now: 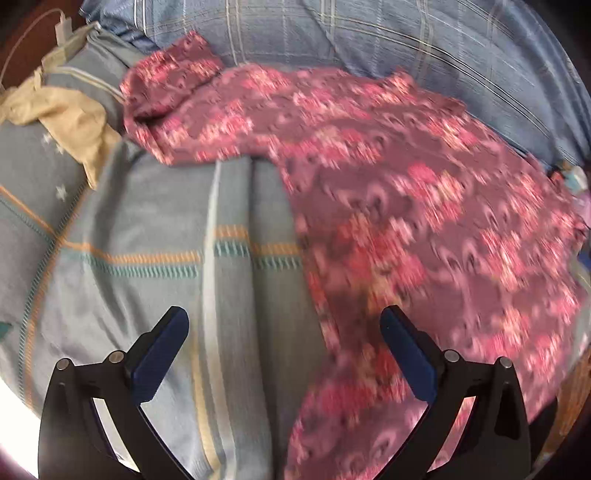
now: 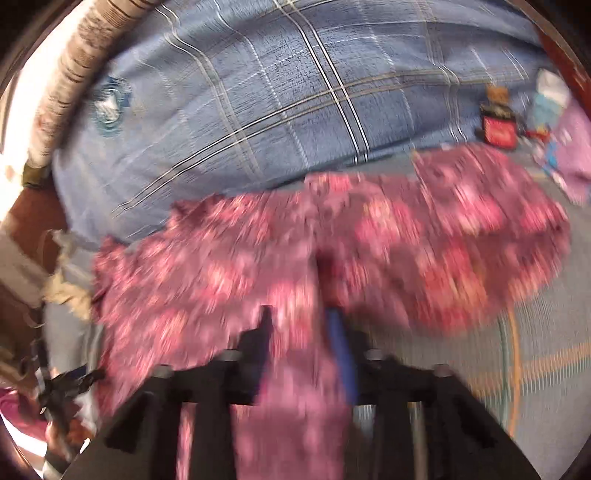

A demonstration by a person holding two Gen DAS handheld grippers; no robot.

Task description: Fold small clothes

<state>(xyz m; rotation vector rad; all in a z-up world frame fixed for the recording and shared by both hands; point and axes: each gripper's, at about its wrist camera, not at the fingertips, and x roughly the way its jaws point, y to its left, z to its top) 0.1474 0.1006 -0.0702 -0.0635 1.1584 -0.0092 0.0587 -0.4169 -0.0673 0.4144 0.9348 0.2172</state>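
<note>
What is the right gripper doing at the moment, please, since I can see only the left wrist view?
Observer: The floral garment runs between the right gripper's fingers, which stand close together. Blur hides whether they press it.
Operator: Thank you. Is anything lying beyond the garment on that side?
Observer: Yes, a small red and black item lies just past its far right corner.

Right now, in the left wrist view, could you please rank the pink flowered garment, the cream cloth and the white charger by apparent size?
1. Pink flowered garment, nearest the camera
2. Cream cloth
3. White charger
</note>
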